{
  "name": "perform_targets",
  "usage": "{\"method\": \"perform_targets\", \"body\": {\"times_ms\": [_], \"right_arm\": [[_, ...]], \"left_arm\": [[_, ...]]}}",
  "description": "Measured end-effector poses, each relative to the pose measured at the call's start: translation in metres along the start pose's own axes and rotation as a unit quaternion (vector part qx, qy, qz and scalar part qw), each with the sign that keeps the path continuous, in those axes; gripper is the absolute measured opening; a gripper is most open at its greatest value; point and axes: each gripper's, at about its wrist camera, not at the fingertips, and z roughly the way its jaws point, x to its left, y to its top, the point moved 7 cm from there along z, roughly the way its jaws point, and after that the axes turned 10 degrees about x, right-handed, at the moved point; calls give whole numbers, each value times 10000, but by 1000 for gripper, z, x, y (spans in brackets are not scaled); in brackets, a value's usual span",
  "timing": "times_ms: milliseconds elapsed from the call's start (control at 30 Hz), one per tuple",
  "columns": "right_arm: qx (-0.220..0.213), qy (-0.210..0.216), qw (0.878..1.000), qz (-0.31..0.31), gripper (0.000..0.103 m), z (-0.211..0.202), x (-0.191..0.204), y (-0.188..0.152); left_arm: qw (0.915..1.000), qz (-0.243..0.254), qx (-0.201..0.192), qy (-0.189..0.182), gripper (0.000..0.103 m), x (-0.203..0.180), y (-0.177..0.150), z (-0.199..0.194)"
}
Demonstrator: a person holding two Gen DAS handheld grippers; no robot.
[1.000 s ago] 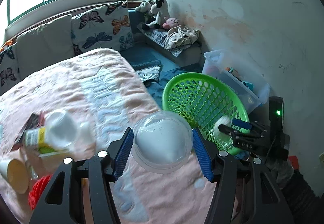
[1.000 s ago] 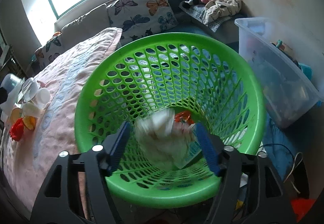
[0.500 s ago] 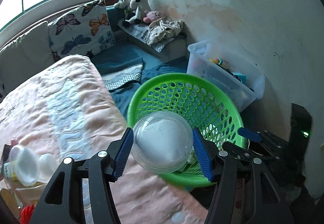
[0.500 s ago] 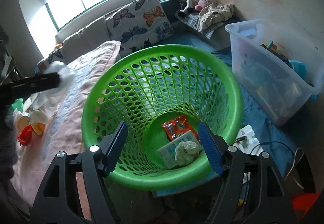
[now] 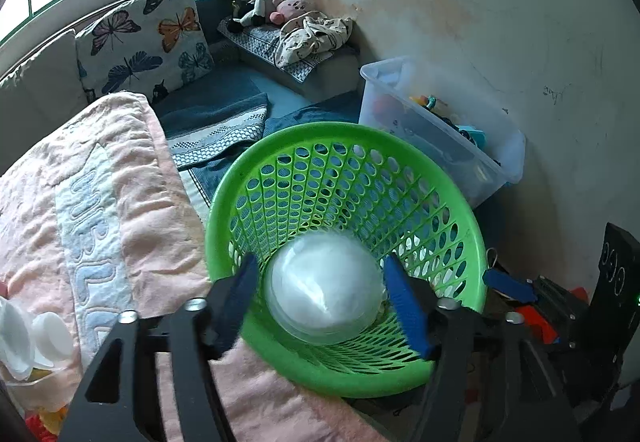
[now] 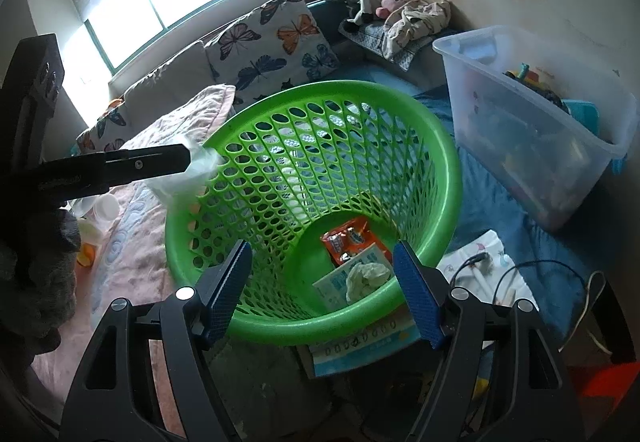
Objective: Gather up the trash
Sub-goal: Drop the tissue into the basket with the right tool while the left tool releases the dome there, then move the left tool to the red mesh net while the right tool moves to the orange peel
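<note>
Left claw [image 5: 324, 292] sits over the mouth of the green basket [image 5: 464, 210], with the clear dome lid [image 5: 324, 288] between its blue pads. The pads look blurred and a thin gap shows on each side of the lid, so I cannot tell whether the grip is on or just released. From the right wrist view the lid [image 6: 188, 174] sits at the tip of the left claw's finger, at the basket's near-left rim [image 6: 452, 178], above the wall, not down inside.

Right claw [image 6: 322, 290] is spread wide, holding nothing, pointing down into the same basket. At the bottom lie an orange snack wrapper [image 6: 350, 240], a pale carton [image 6: 340, 284] and a crumpled tissue [image 6: 366, 274].

Key relation: the basket opening lies straight below and ahead of the lid; the dome's round face points at the camera, so it has no long axis to align. Left hand is the one nearer the lid; judged step: drop it in.

More trash remains on the pink blanket [image 5: 132, 210] of the bed: white cups [image 5: 44, 334] at the left edge, nearer the left hand.
</note>
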Motion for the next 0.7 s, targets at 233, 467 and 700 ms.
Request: {"method": "perform_targets", "body": {"times_ms": [233,467,700], "right_arm": [[-25,22,10000,-7,73,-6,5,-1],[-95,129,9997,-187,73,-18,27,-4],[-125,278,9984,-474,74,-25,60,-6]], "left_arm": [[9997,-31,-218,-88,74,2,-8,-16],[9985,-284,-451,136,74,27,-37,-55],[9948,-609,-618,524,74,59,-80,-88]]}}
